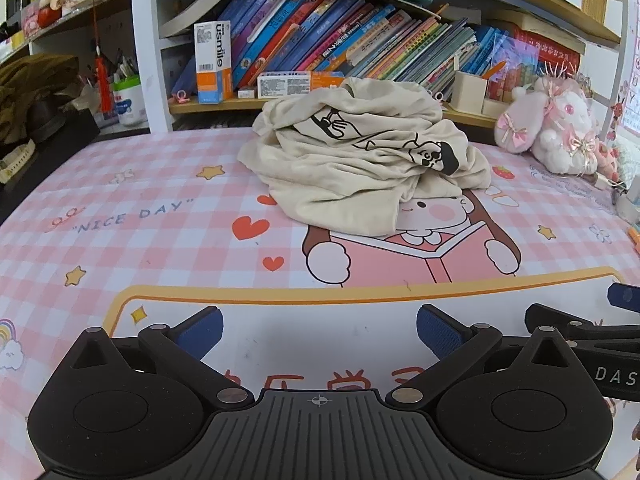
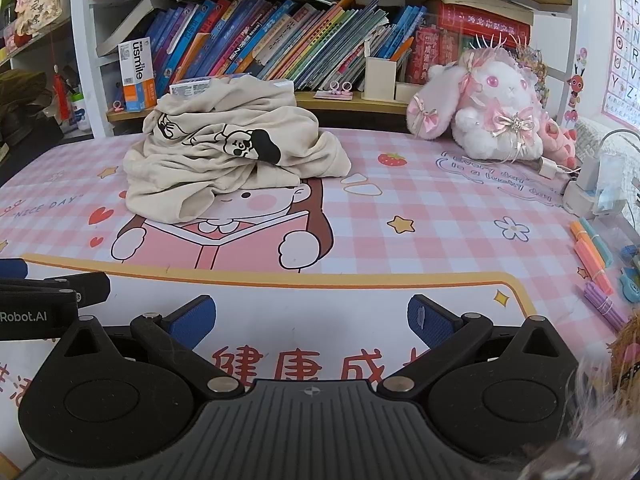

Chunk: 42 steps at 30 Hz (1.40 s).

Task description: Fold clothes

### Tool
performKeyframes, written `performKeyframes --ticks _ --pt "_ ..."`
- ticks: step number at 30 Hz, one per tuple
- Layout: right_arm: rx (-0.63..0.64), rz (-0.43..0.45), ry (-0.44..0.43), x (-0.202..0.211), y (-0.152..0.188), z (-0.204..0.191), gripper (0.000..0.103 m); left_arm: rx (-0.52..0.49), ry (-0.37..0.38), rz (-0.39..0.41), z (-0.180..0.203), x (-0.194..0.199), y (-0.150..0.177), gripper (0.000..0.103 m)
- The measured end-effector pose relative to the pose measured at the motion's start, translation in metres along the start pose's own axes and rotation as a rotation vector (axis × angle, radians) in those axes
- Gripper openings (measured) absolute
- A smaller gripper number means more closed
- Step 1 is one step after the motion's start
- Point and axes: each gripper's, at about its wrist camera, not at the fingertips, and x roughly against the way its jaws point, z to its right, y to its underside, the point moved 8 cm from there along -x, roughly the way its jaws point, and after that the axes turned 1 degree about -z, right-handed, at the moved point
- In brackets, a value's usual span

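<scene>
A crumpled beige shirt (image 1: 360, 160) with a black cartoon print lies in a heap on the pink checked desk mat (image 1: 160, 220), toward the back. It also shows in the right wrist view (image 2: 224, 160), left of centre. My left gripper (image 1: 319, 334) is open and empty, low over the near part of the mat, well short of the shirt. My right gripper (image 2: 312, 320) is open and empty too, beside the left one; it appears in the left wrist view as a black arm (image 1: 580, 332) at the right edge.
A bookshelf (image 1: 320, 40) full of books stands behind the mat. A pink and white plush rabbit (image 2: 488, 112) sits at the back right. Coloured pens (image 2: 592, 264) and a charger (image 2: 588, 188) lie at the right edge. A dark bag (image 1: 36, 92) sits at the left.
</scene>
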Motion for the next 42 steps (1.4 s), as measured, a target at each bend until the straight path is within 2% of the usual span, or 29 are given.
performKeyframes --ticks 23,42 --pt "0.001 -0.006 -0.002 0.001 0.001 -0.001 0.103 0.026 -0.026 0.012 0.006 -0.001 0.016 0.103" --pt "0.004 -0.007 -0.004 0.000 0.002 -0.003 0.103 0.036 -0.014 -0.018 -0.003 -0.001 0.008 0.103"
